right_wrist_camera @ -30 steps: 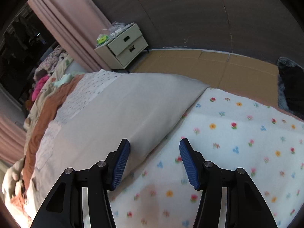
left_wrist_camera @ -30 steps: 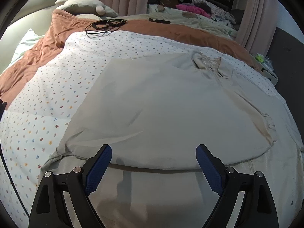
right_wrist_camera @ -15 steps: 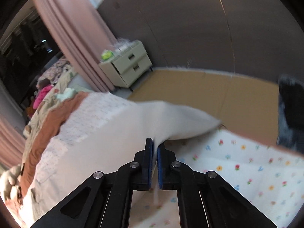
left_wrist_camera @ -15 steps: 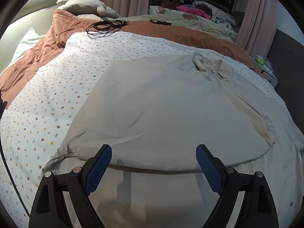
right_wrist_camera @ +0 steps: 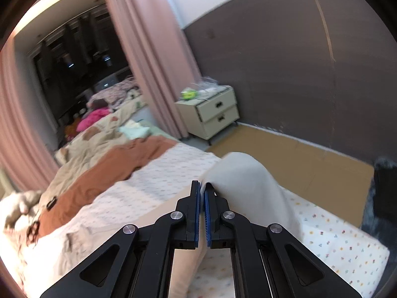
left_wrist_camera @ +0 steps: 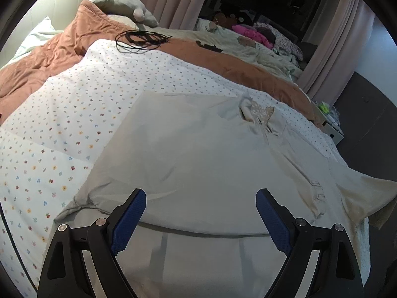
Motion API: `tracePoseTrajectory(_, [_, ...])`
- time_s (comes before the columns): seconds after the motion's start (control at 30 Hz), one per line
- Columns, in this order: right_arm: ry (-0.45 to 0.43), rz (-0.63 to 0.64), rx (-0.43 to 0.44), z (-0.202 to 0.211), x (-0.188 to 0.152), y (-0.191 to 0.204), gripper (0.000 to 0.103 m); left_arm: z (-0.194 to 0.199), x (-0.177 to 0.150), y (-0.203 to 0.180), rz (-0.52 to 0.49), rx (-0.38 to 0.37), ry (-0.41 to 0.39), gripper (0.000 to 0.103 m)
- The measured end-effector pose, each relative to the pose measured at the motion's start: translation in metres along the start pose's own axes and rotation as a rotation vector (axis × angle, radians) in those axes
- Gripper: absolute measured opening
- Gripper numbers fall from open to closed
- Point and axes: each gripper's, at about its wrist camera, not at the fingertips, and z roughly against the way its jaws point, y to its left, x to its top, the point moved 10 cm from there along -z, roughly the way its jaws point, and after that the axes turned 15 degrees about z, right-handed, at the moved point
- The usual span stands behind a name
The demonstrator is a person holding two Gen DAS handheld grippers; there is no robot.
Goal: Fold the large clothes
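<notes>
A large pale beige shirt lies spread on the flowered bed cover, collar towards the far side. In the left wrist view my left gripper hovers open above the shirt's near folded edge, with nothing between its blue pads. The right gripper is shut on an edge of the beige shirt and holds it lifted off the bed, so the cloth drapes down to the right of the fingers. That lifted part shows at the right edge of the left wrist view.
A rust-brown blanket with a coil of black cable lies at the bed's far side, beside pillows. A cream bedside cabinet stands by the grey wall. Pink curtains hang behind. Brown floor lies past the bed's edge.
The right gripper closed on the shirt's edge and rose with it, lifting the cloth off the bed. The left gripper rose slightly and stayed open.
</notes>
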Motion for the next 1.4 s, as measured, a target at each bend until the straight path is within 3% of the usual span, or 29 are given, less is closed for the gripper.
tracePoseTrajectory(0.3, [-0.006, 0.150, 0.105, 0.031, 0.022, 0.106, 0.004, 0.018, 0.022, 0.013, 0.081, -0.056, -0.009, 0.091])
tracePoseTrajectory(0.53, [0.011, 0.281, 0.231, 0.047, 0.002, 0.198, 0.004, 0.024, 0.028, 0.017, 0.107, -0.076, -0.009, 0.091])
tracePoseTrajectory(0.77, [0.108, 0.462, 0.362, 0.047, -0.074, 0.286, 0.004, 0.024, 0.028, 0.016, 0.095, -0.081, -0.001, 0.091])
tracePoseTrajectory(0.9, [0.253, 0.565, 0.449, 0.037, -0.141, 0.329, 0.005, 0.025, 0.029, 0.019, 0.102, -0.081, -0.001, 0.091])
tracePoseTrajectory(0.97, [0.370, 0.592, 0.524, 0.034, -0.181, 0.346, 0.010, 0.025, 0.030, 0.020, 0.102, -0.078, -0.001, 0.091])
tracePoseTrajectory(1.03, [0.456, 0.590, 0.575, 0.034, -0.208, 0.351, 0.032, 0.025, 0.030, 0.021, 0.104, -0.076, 0.000, 0.091])
tracePoseTrajectory(1.07, [0.463, 0.584, 0.586, 0.037, -0.213, 0.350, 0.039, 0.025, 0.030, 0.021, 0.106, -0.076, 0.000, 0.091])
tracePoseTrajectory(1.13, [0.439, 0.569, 0.572, 0.043, -0.212, 0.340, 0.069, 0.024, 0.030, 0.022, 0.109, -0.075, 0.001, 0.091])
tracePoseTrajectory(1.27, [0.412, 0.497, 0.564, 0.053, -0.203, 0.309, 0.071, 0.023, 0.028, 0.020, 0.100, -0.074, 0.007, 0.091])
tracePoseTrajectory(1.4, [0.460, 0.423, 0.429, 0.035, -0.211, 0.259, 0.071, 0.023, 0.027, 0.020, 0.091, -0.071, 0.008, 0.091])
